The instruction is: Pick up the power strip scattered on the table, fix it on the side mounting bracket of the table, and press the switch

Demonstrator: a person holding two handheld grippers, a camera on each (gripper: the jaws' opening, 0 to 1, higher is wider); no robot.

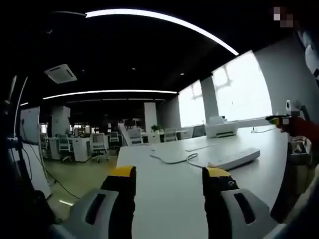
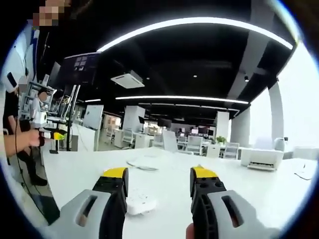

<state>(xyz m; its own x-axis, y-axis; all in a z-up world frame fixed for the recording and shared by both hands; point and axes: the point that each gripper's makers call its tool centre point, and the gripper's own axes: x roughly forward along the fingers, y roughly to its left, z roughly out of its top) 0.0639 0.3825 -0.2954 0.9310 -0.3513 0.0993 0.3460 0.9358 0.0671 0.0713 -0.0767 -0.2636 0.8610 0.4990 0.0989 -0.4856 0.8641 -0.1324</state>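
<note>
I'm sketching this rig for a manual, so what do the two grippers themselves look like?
Both match. The left gripper has two black jaws capped with yellow tips, each rising from a pale grey moulded shell with a dark slot in it. The right gripper has the same black jaws, yellow tips and grey slotted shells. No cables or printed markings are visible on either, and no sleeve shows beside them.

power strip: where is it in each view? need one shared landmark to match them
Left gripper view: the power strip lies on the white table, right of centre, beyond the open gripper, cable curling off to its left.
Right gripper view: it lies low in the picture, between the open gripper's jaws, nearer the left one.
Shared landmark: the white printer at the table's far end, at right in both views.
</note>
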